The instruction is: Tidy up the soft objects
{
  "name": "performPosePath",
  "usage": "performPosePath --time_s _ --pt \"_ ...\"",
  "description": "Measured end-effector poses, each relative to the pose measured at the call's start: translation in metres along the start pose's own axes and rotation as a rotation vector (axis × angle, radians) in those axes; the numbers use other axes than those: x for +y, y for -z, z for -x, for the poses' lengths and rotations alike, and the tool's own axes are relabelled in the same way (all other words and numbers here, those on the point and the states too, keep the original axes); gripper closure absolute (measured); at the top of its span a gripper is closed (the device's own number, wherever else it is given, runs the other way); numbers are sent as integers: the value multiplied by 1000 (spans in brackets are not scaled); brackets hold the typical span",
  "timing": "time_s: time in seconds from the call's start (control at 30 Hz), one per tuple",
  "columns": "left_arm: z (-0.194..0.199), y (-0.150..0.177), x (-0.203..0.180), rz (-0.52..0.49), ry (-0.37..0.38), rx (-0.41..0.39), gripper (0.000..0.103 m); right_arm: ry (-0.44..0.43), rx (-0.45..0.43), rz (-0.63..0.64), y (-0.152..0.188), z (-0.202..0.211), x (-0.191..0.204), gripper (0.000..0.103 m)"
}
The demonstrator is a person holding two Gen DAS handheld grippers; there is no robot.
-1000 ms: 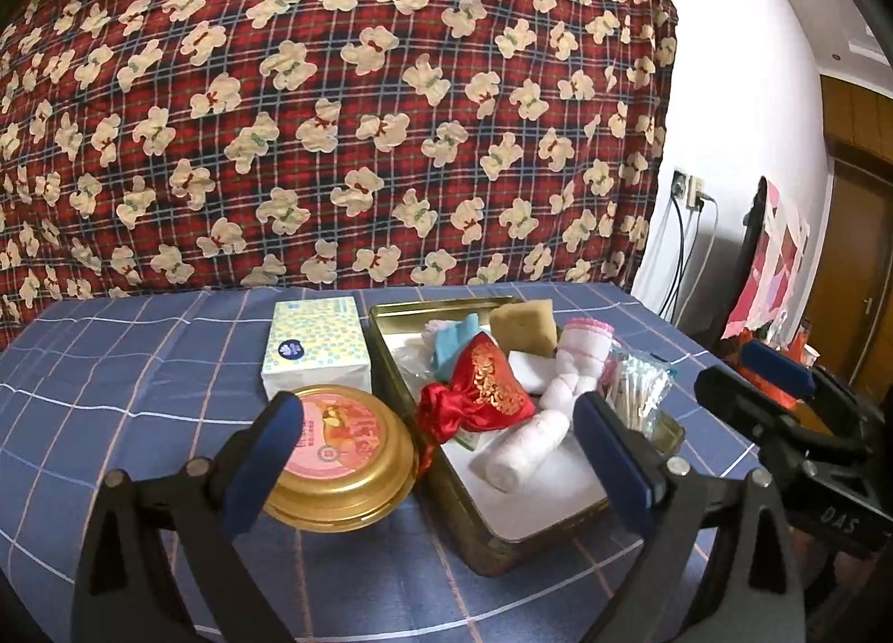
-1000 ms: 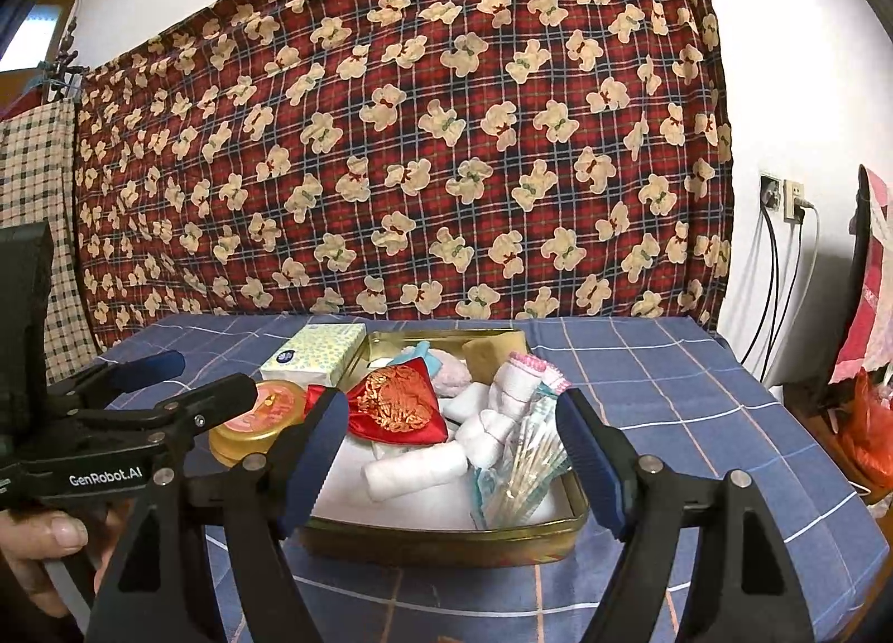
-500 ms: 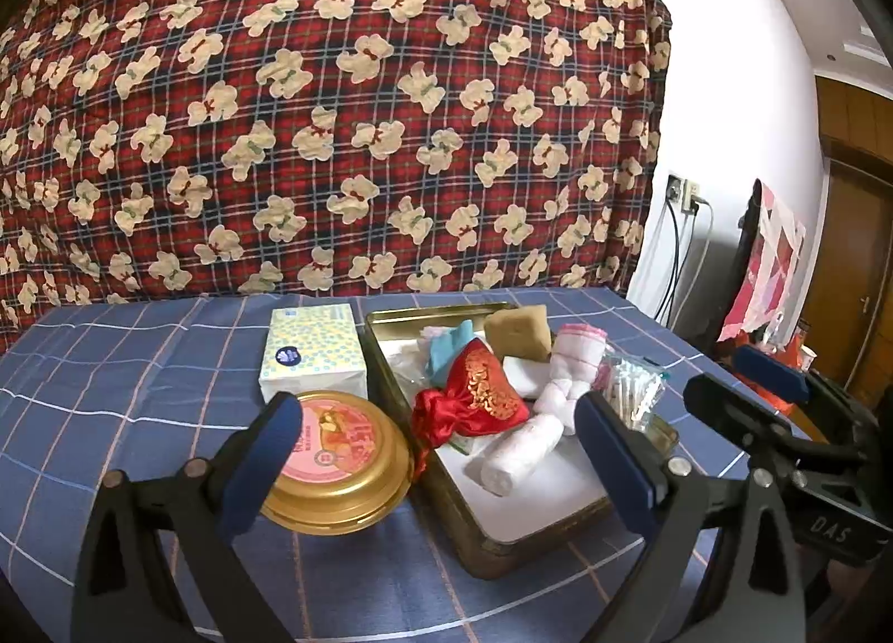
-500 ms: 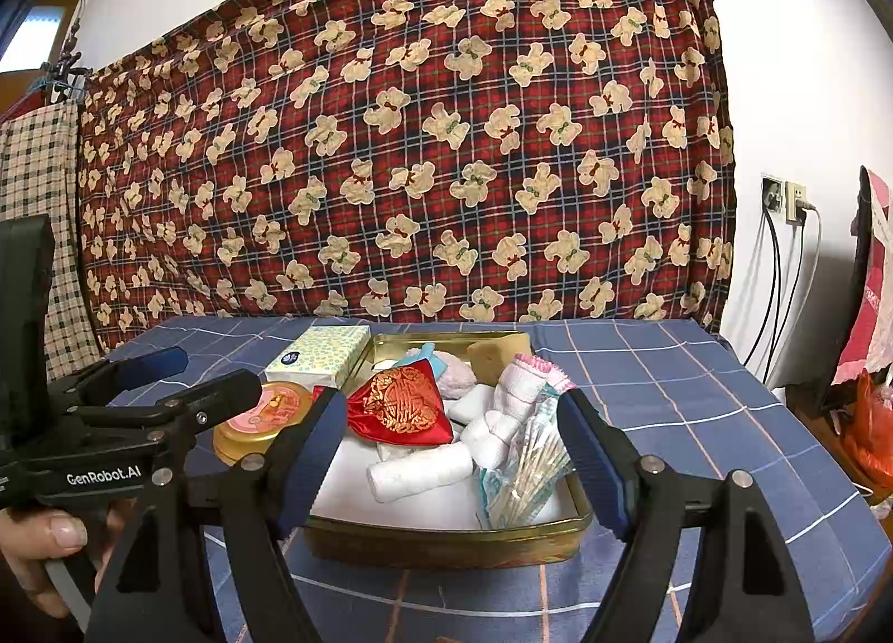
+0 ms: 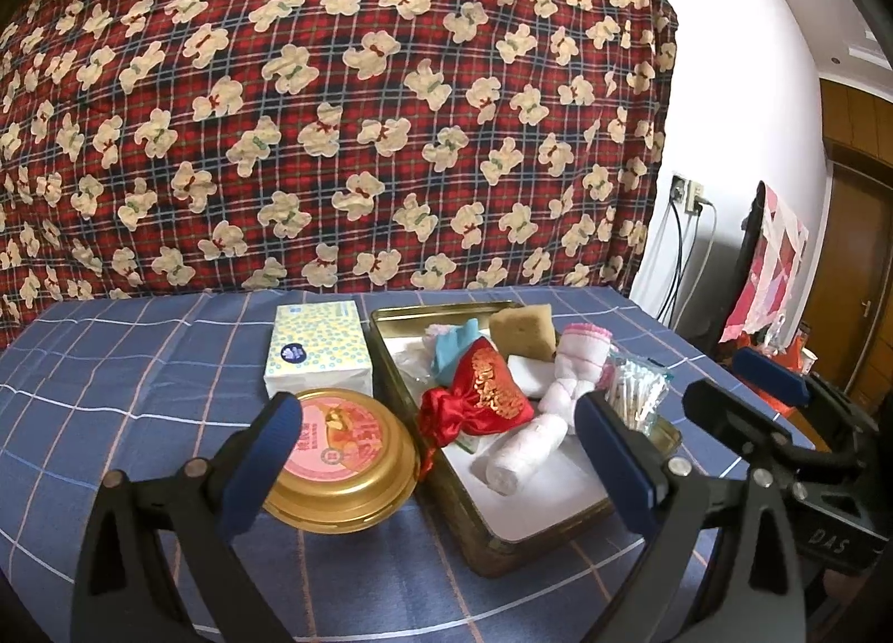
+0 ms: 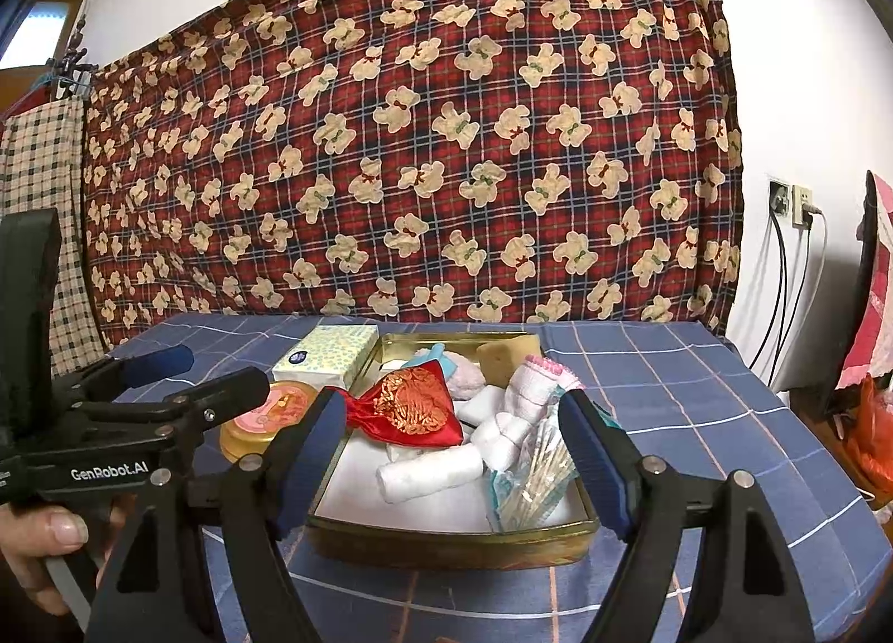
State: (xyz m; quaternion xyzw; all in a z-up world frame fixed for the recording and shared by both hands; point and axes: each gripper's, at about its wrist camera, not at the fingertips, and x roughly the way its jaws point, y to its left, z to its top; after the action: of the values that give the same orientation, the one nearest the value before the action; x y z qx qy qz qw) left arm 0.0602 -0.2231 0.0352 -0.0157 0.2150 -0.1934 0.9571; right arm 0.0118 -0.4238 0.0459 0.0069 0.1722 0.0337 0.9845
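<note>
A gold metal tray (image 5: 491, 542) (image 6: 446, 537) on the blue checked table holds soft things: a red embroidered pouch (image 5: 491, 392) (image 6: 413, 408), white rolled towels (image 5: 519, 459) (image 6: 430, 473), a pink-edged towel (image 5: 583, 347) (image 6: 538, 380), a tan sponge (image 5: 522, 333) (image 6: 505, 355), a blue cloth (image 5: 455, 350) and a bag of cotton swabs (image 5: 636, 392) (image 6: 538, 475). My left gripper (image 5: 435, 464) is open and empty, in front of the tray and tin. My right gripper (image 6: 455, 470) is open and empty, above the tray's near edge.
A round gold tin with a pink lid (image 5: 340, 459) (image 6: 268, 414) and a tissue pack (image 5: 318, 353) (image 6: 326, 355) lie left of the tray. A red bear-print blanket (image 5: 335, 113) hangs behind the table. Wall sockets with cables (image 6: 787, 207) are at right.
Both grippers have drawn back and risen slightly, so the tray and table look lower and smaller. Nothing was picked up or moved.
</note>
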Motion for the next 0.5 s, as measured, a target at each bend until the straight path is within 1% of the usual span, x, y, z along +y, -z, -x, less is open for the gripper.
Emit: performPosePath --time_s 0.17,0.33,0.4,0.5 --pt "-1 0 1 3 5 15 3 0 2 -1 0 0 0 22" --pt "1 0 0 -1 -8 9 3 0 2 0 1 0 -1 22" --pt "-1 0 0 -4 -19 15 1 -1 2 0 1 0 -1 22" --pt "-2 1 1 -1 -34 20 1 0 3 1 1 0 0 22"
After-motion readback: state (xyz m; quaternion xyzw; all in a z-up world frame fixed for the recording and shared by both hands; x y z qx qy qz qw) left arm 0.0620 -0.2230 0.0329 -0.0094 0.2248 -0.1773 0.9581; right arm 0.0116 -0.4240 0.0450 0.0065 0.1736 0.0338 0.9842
